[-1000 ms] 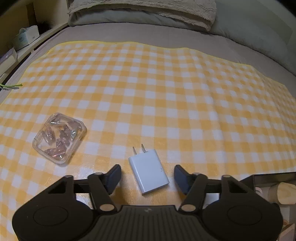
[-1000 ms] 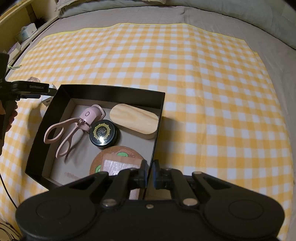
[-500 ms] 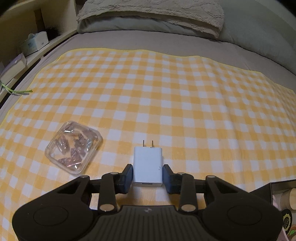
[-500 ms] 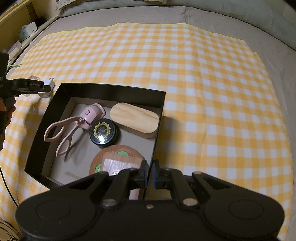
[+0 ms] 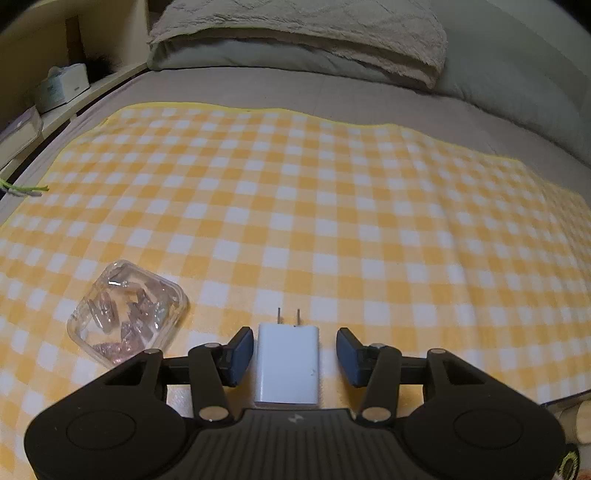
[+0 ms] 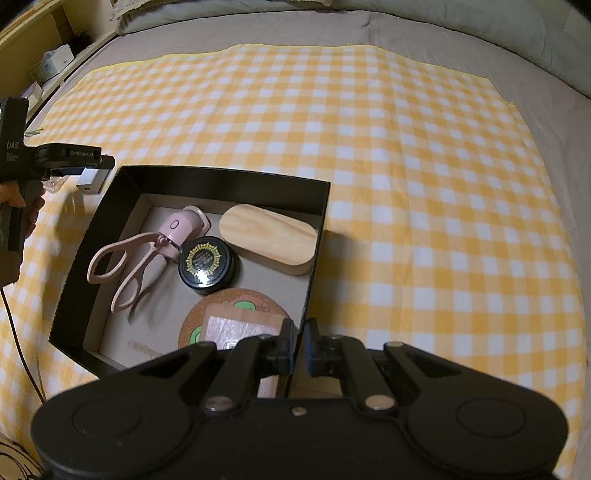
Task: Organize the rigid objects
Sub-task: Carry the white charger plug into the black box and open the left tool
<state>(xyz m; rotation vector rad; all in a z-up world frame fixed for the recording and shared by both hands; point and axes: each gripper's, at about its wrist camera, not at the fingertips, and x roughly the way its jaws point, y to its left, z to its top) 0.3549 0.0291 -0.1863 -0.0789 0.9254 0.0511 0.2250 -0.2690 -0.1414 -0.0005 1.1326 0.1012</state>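
Observation:
A white plug charger (image 5: 288, 363) lies on the yellow checked cloth, prongs pointing away, between the pads of my left gripper (image 5: 293, 356). The jaws stand open, with a gap on each side of the charger. The charger (image 6: 89, 180) and left gripper (image 6: 75, 159) also show in the right wrist view, just left of the black box (image 6: 229, 179). My right gripper (image 6: 298, 345) is shut on the near right wall of the black box. The box holds a pink eyelash curler (image 6: 147, 251), a black round tin (image 6: 207, 264), a wooden oval case (image 6: 269, 238) and a cork coaster (image 6: 240, 317).
A clear plastic case of small pinkish pieces (image 5: 125, 314) lies left of the charger. Pillows (image 5: 303, 33) lie at the head of the bed. A shelf with a tissue box (image 5: 62, 86) runs along the far left.
My left gripper closed in around the charger half a second ago and has now opened wider. The charger lies straight between the pads. The right gripper and box have not moved.

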